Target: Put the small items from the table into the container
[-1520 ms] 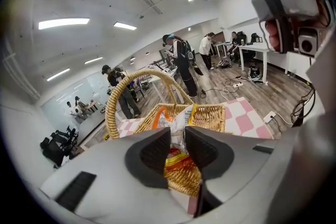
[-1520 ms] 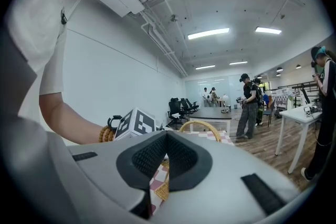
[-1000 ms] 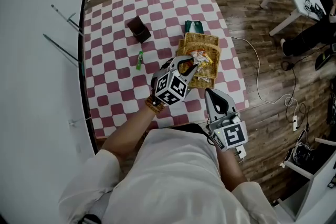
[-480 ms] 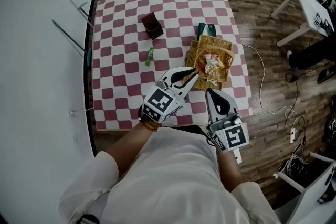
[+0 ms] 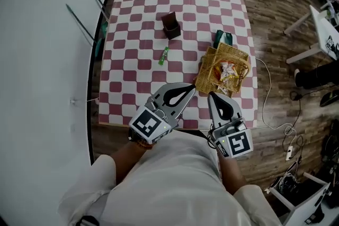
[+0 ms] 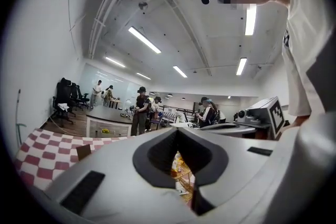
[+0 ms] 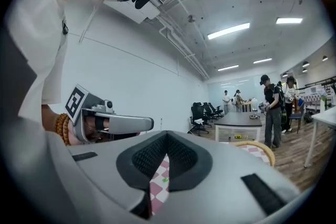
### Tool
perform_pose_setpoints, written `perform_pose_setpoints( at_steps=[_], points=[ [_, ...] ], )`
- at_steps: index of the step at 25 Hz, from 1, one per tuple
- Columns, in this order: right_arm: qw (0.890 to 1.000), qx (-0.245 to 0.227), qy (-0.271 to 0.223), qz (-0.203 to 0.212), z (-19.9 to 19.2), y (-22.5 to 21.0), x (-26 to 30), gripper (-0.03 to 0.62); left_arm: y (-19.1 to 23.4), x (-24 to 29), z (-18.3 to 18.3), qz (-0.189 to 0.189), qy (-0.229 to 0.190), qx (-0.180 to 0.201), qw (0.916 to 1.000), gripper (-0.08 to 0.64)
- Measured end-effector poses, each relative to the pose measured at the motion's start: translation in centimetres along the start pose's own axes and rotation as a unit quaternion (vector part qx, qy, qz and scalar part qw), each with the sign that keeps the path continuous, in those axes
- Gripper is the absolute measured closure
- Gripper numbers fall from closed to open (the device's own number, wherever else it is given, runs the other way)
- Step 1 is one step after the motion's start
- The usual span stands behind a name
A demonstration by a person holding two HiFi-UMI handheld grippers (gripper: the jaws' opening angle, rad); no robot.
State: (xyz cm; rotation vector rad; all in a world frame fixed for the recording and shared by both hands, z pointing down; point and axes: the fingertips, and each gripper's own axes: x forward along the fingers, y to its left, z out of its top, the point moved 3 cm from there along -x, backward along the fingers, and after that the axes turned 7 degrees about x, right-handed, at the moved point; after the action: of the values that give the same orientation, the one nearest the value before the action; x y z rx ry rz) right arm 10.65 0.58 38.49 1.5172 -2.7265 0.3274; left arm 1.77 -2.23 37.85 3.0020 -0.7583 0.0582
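Note:
A wicker basket (image 5: pixel 225 72) with several snack packets in it stands near the table's right edge. Its weave also shows through the jaw opening in the left gripper view (image 6: pixel 181 171). A small green packet (image 5: pixel 163 55) lies on the checked cloth left of the basket, and it appears as a speck in the right gripper view (image 7: pixel 164 180). My left gripper (image 5: pixel 190 89) hovers over the table's near edge, pointing towards the basket. Its jaws are closing with nothing between them. Beside it my right gripper (image 5: pixel 212 96) is shut and empty.
A dark brown box (image 5: pixel 170 25) stands towards the far middle of the red-and-white checked table (image 5: pixel 132 34). A green bag (image 5: pixel 223 38) lies against the basket's far side. A white wall runs along the left. Other tables and several people are in the room beyond.
My left gripper has drawn back from over the basket to the table's near edge and its jaws have come together. The right gripper has shifted a little, still shut.

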Motion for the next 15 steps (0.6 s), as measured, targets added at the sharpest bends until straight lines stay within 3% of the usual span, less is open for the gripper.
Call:
perform_pose_setpoints(
  at_steps=[10, 15],
  points=[
    [0.998, -0.012, -0.001, 0.053, 1.7, 3.8, 2.1, 0.588, 0.9, -4.0, 1.8, 0.046, -0.030, -0.017, 0.9983, 0.537],
    [0.998, -0.016, 0.000, 0.066, 2.1, 5.1, 2.5, 0.588, 0.9, -5.3, 1.9, 0.054, -0.019, -0.031, 0.9979, 0.538]
  ],
)
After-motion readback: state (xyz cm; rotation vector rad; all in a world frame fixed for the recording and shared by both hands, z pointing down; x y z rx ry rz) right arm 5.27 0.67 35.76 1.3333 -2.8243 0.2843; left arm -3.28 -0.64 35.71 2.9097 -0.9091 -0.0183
